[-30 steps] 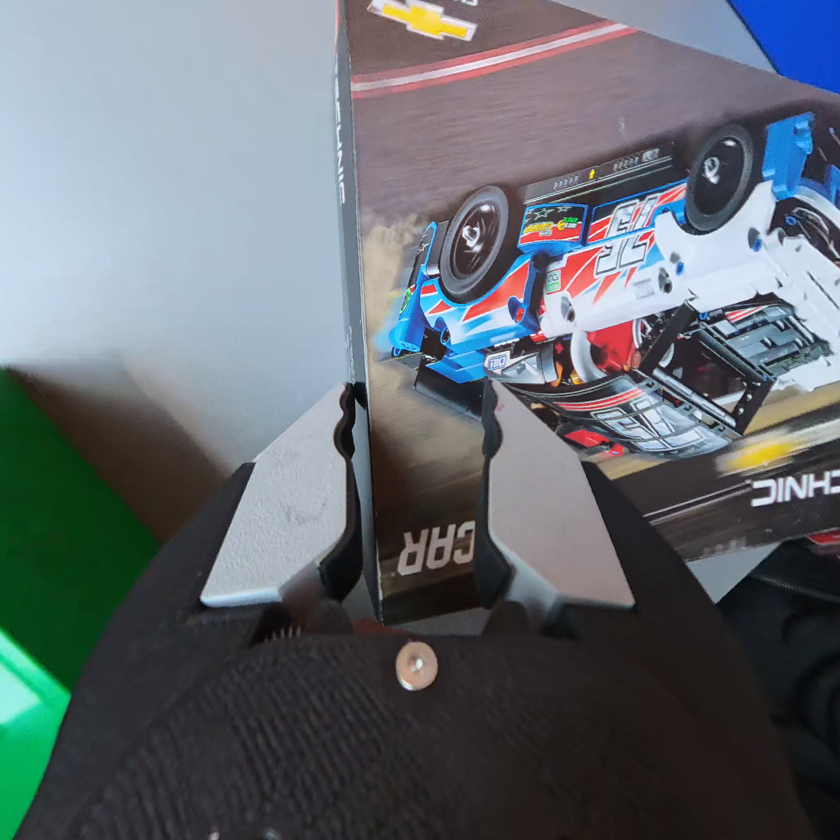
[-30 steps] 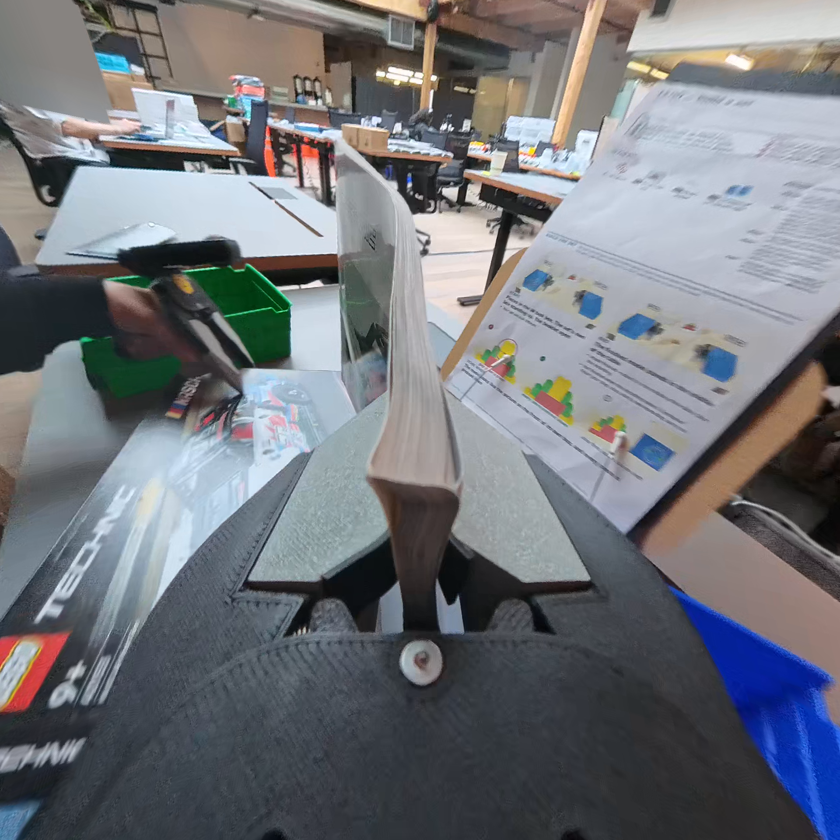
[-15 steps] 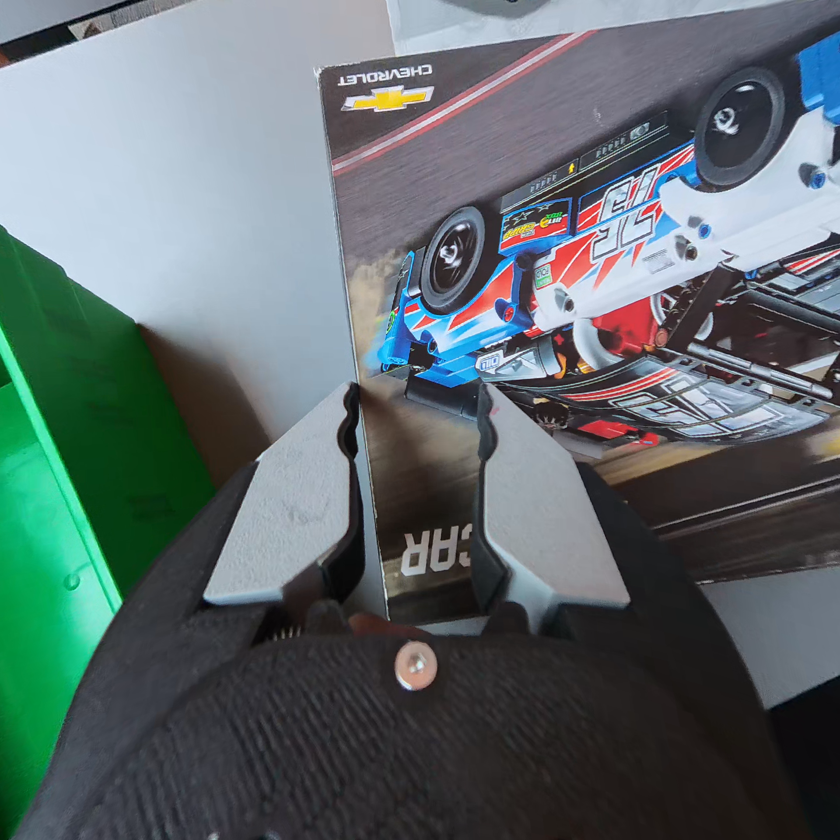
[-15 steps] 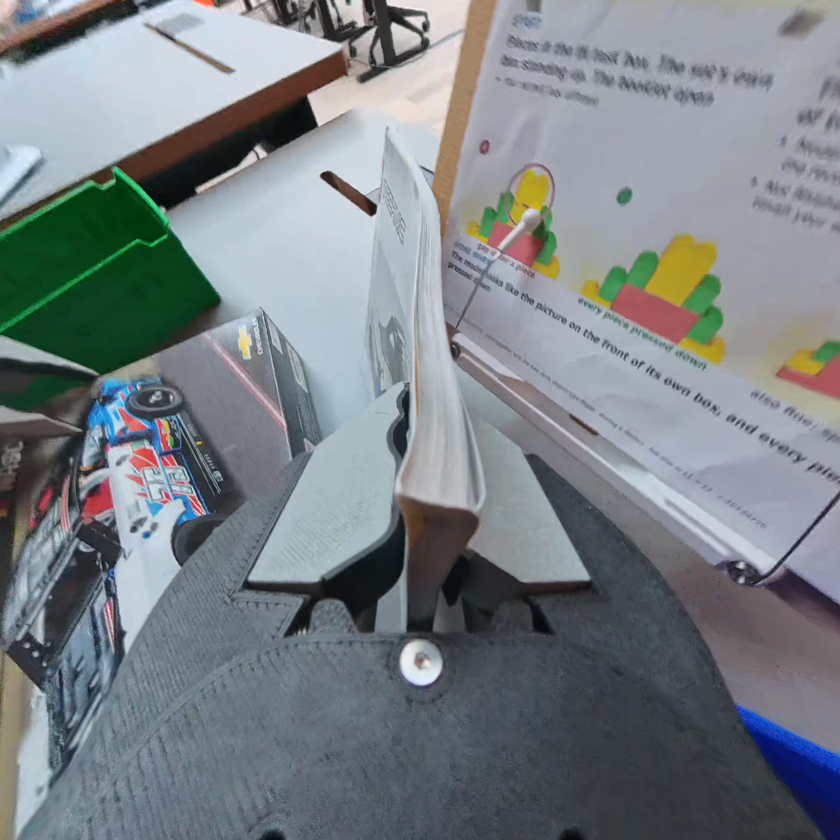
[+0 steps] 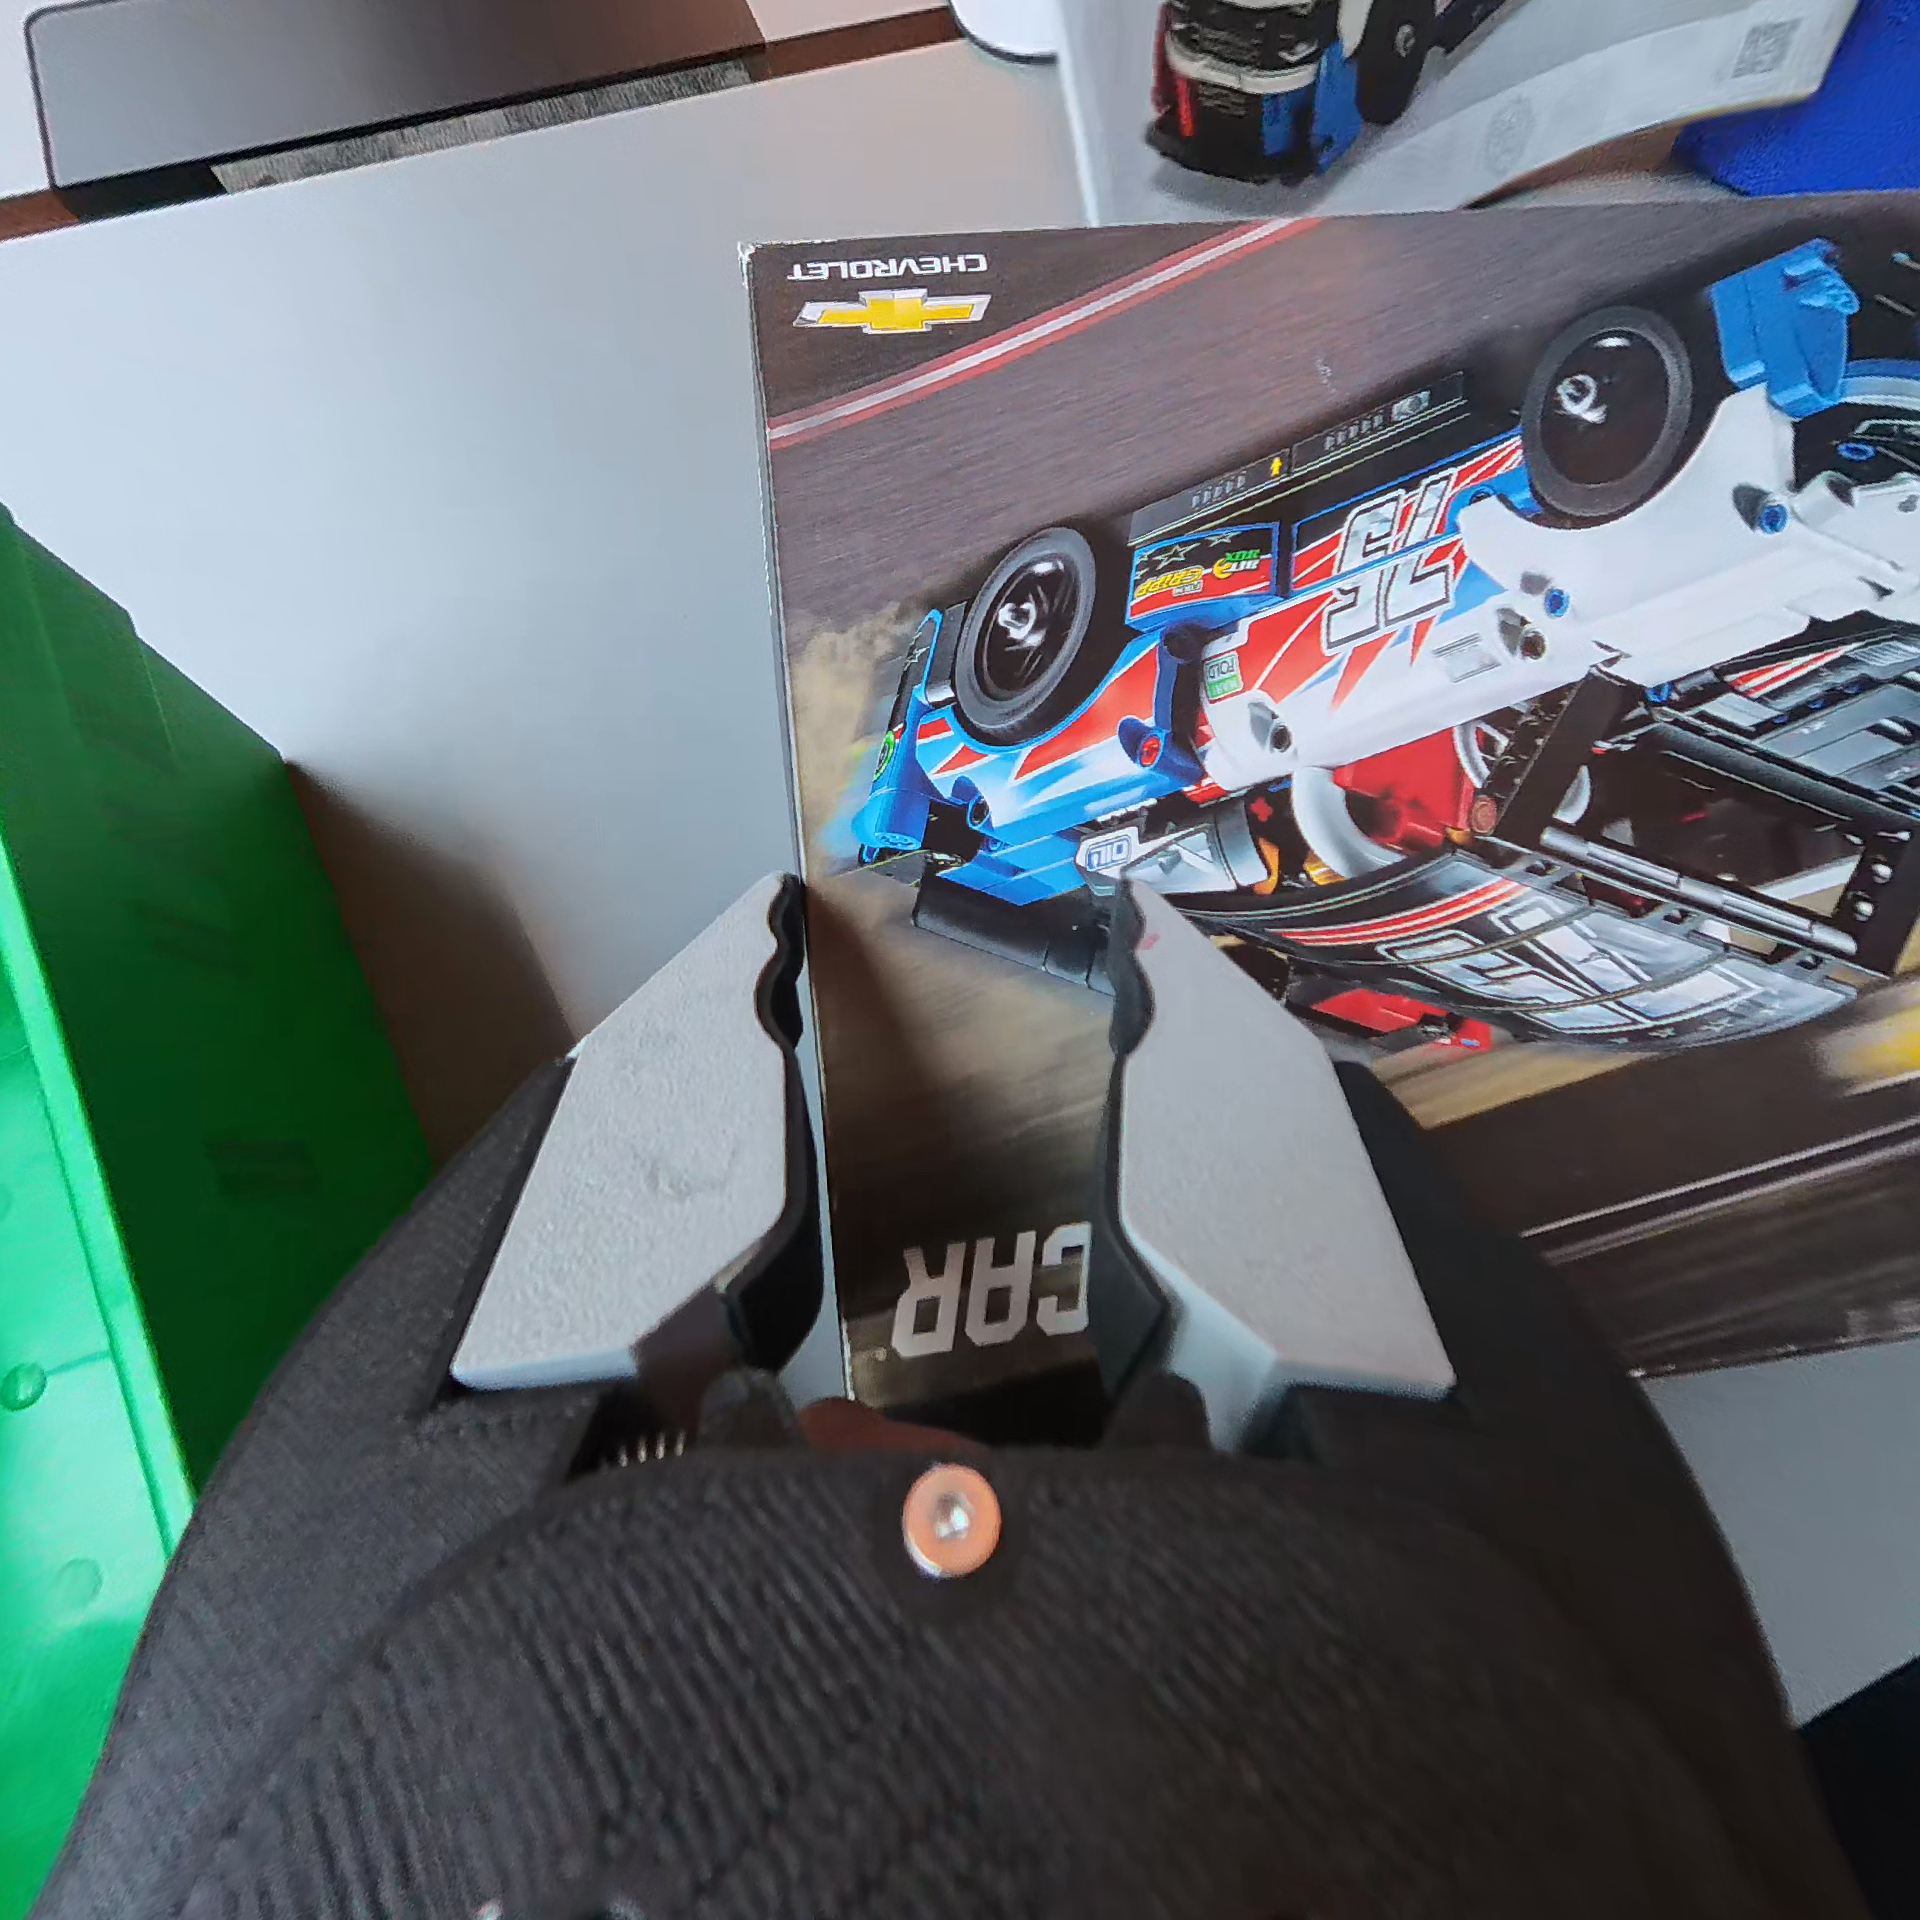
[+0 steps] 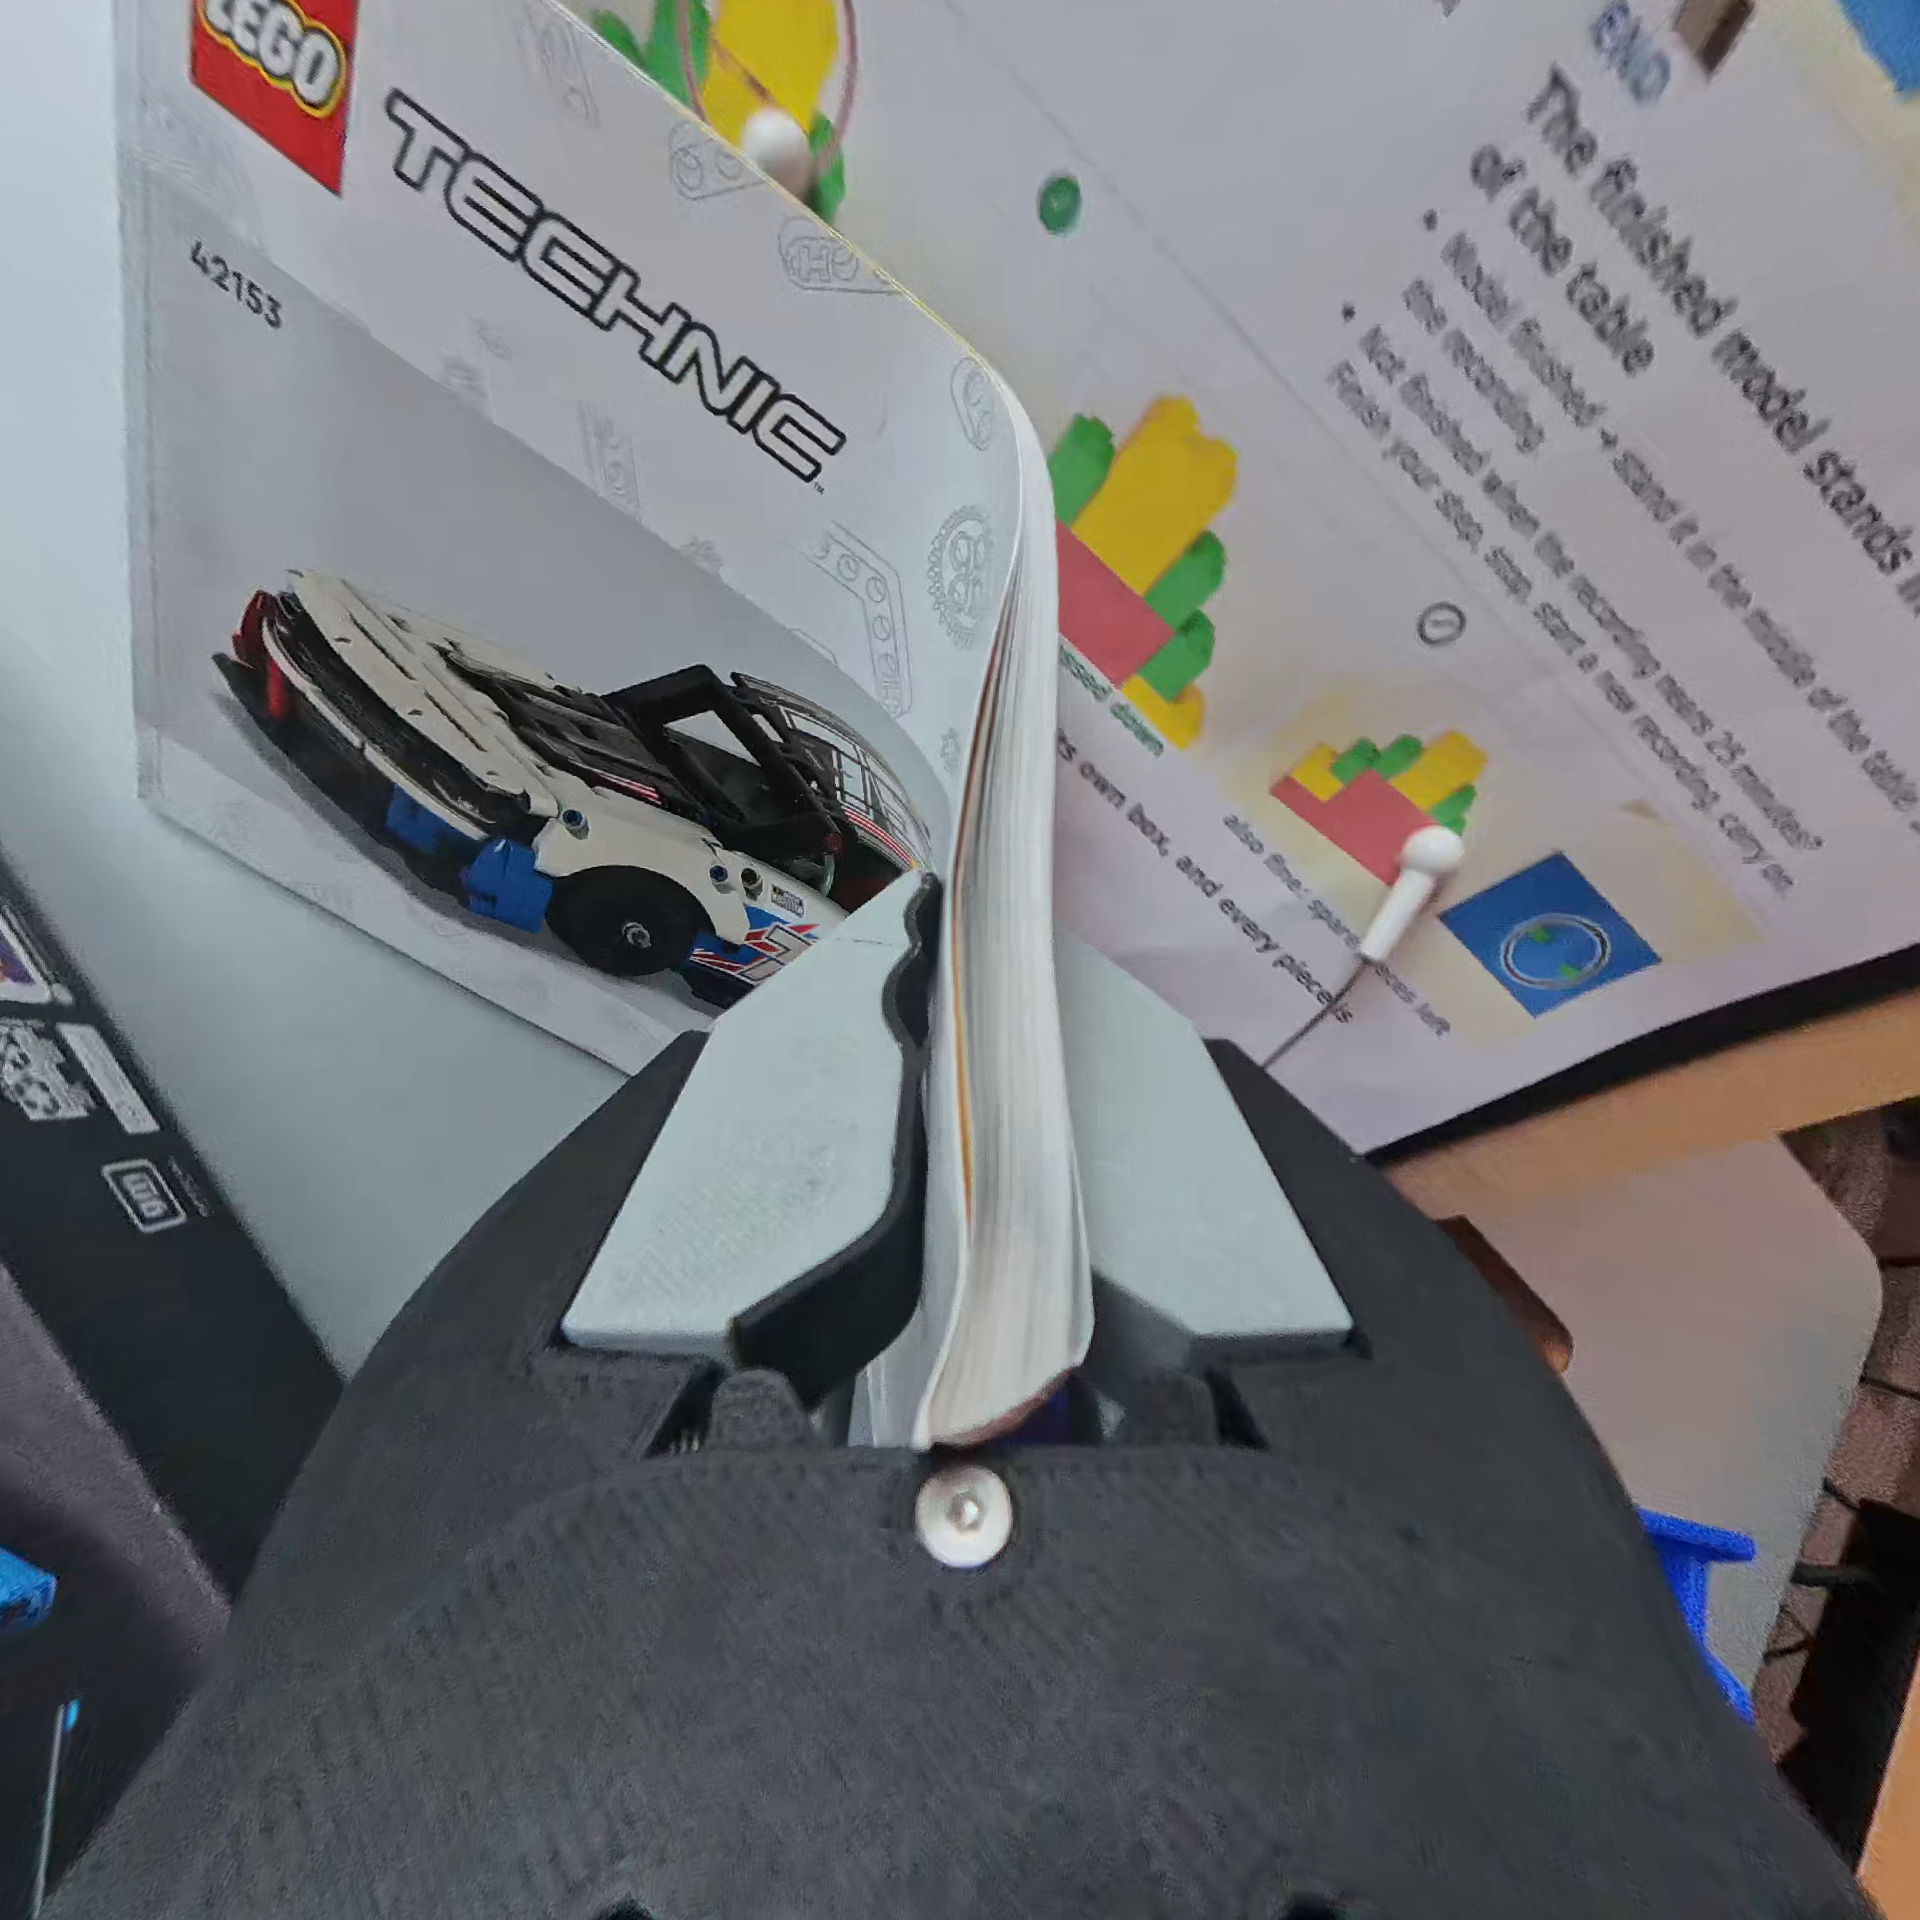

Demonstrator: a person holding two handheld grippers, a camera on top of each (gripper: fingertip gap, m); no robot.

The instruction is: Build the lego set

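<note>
Since the earlier frame the right gripper [image 6: 997, 935] has swung the instruction booklet [image 6: 520, 499] down toward the grey table [image 5: 416, 468], beside the set box [image 5: 1299, 727].

The left gripper [image 5: 956, 914] is clamped on the box's corner at 6 o'clock in its view, green bin [image 5: 94, 1039] at 9. The right one grips the booklet by its page edges, printed sheet [image 6: 1455, 468] at 2 o'clock. Risk, as I judge it: held by loose pages, the booklet could fan open or slip, and letting go of the box corner abruptly could knock it into the bin.
</note>
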